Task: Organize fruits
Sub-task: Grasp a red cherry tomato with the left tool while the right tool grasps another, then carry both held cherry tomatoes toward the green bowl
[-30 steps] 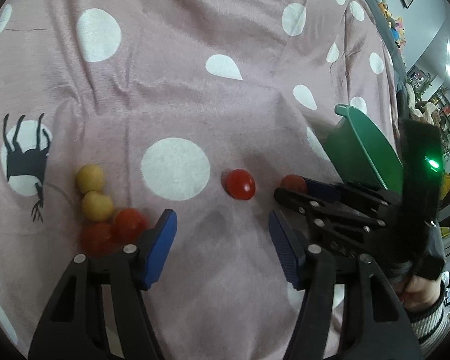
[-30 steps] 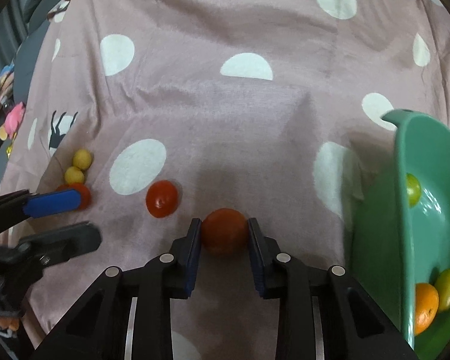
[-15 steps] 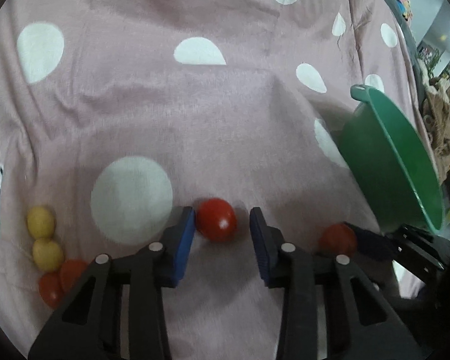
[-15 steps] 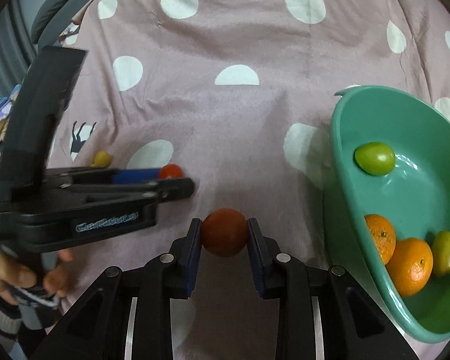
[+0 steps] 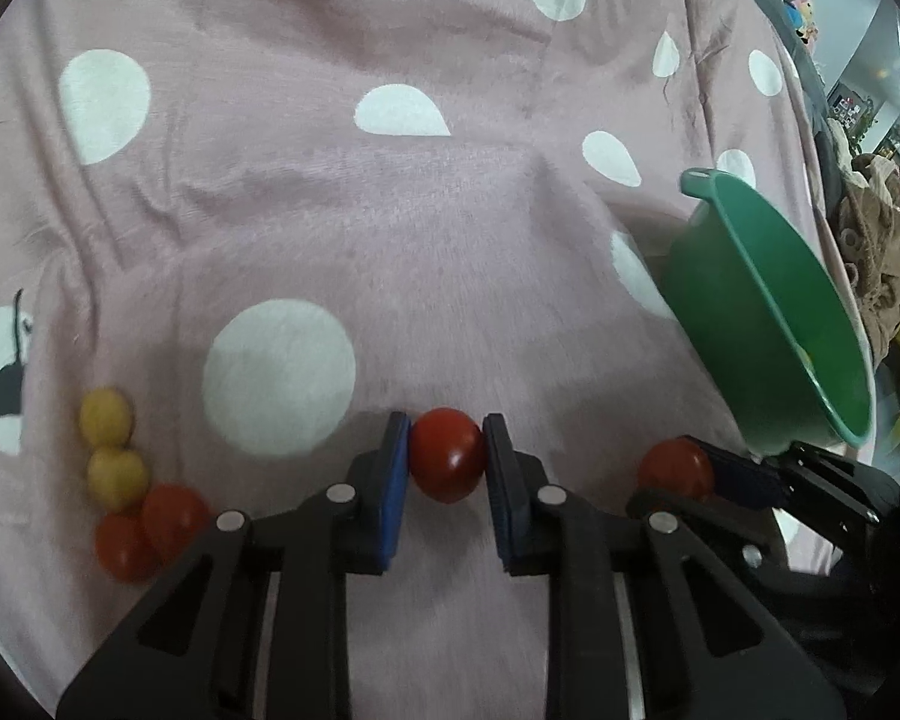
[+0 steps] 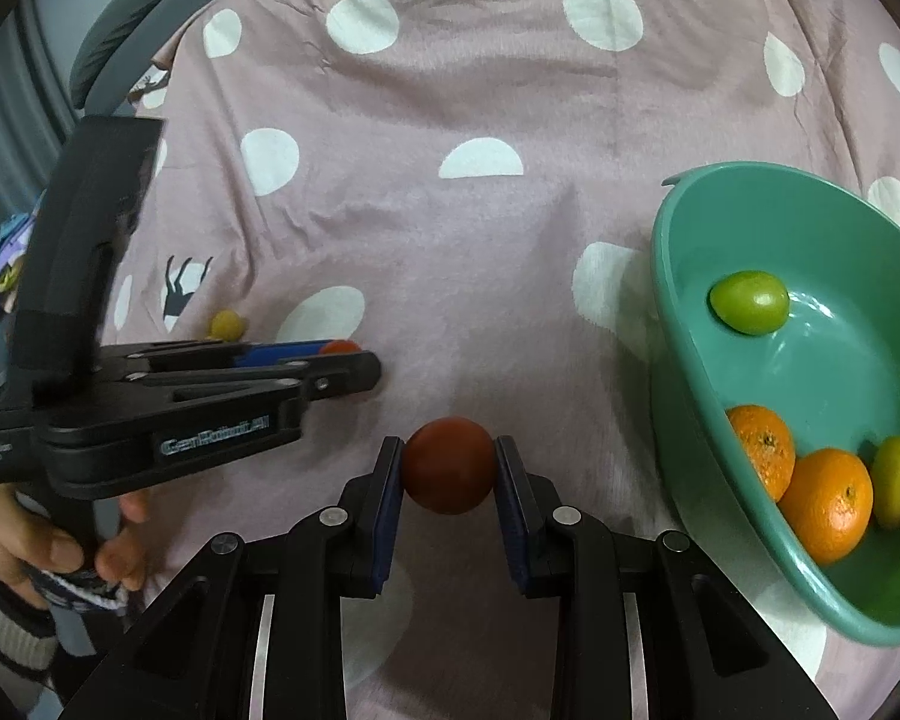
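My left gripper (image 5: 446,461) is shut on a red tomato (image 5: 447,455) low over the pink dotted cloth. My right gripper (image 6: 448,467) is shut on a second red tomato (image 6: 448,465), held above the cloth left of the green bowl (image 6: 678,360). The bowl holds two oranges (image 6: 828,504) and two green fruits (image 6: 749,302). In the left wrist view the right gripper's tomato (image 5: 677,469) shows at the right, below the bowl (image 5: 744,300). Two yellow fruits (image 5: 107,417) and two red tomatoes (image 5: 171,513) lie on the cloth at the left.
The pink cloth (image 5: 390,210) with white dots is wrinkled and covers the whole surface. The left gripper's body (image 6: 168,396) and the person's hand (image 6: 36,546) fill the left side of the right wrist view. Clutter lies beyond the cloth's far right edge (image 5: 876,240).
My left gripper moved onto the middle tomato and closed on it. My right gripper lifted its tomato up and back, bringing the bowl's inside into view.
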Demonstrator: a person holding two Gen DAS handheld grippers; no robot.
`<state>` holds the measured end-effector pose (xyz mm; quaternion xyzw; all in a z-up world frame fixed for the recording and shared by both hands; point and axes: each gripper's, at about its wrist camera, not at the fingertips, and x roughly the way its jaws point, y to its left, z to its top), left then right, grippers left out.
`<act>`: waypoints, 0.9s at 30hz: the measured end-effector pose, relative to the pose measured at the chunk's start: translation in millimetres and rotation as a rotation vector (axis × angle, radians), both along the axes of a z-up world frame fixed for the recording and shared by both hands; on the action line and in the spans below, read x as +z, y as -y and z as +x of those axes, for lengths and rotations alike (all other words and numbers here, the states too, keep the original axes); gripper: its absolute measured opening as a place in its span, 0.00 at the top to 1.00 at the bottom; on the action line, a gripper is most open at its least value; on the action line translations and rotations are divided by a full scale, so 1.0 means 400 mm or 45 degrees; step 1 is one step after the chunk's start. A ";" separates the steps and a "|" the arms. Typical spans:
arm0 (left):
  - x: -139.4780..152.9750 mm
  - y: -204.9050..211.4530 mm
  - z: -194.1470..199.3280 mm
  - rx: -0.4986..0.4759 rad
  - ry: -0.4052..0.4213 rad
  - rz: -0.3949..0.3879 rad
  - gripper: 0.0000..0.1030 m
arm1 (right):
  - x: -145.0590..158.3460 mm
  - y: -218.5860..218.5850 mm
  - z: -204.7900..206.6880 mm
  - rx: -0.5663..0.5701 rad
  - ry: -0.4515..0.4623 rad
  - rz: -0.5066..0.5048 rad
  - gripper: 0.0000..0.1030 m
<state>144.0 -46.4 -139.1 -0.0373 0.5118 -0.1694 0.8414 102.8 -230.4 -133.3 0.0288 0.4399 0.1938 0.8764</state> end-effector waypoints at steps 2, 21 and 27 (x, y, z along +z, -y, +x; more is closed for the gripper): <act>0.016 -0.005 -0.028 0.002 0.006 0.006 0.77 | 0.006 0.002 -0.013 -0.003 0.001 0.011 0.69; 0.093 -0.072 -0.255 0.082 0.025 0.017 0.76 | 0.084 -0.030 -0.154 0.032 0.071 0.013 0.69; 0.119 -0.086 -0.303 0.088 0.059 0.019 0.76 | 0.109 -0.042 -0.196 0.043 0.098 0.002 0.69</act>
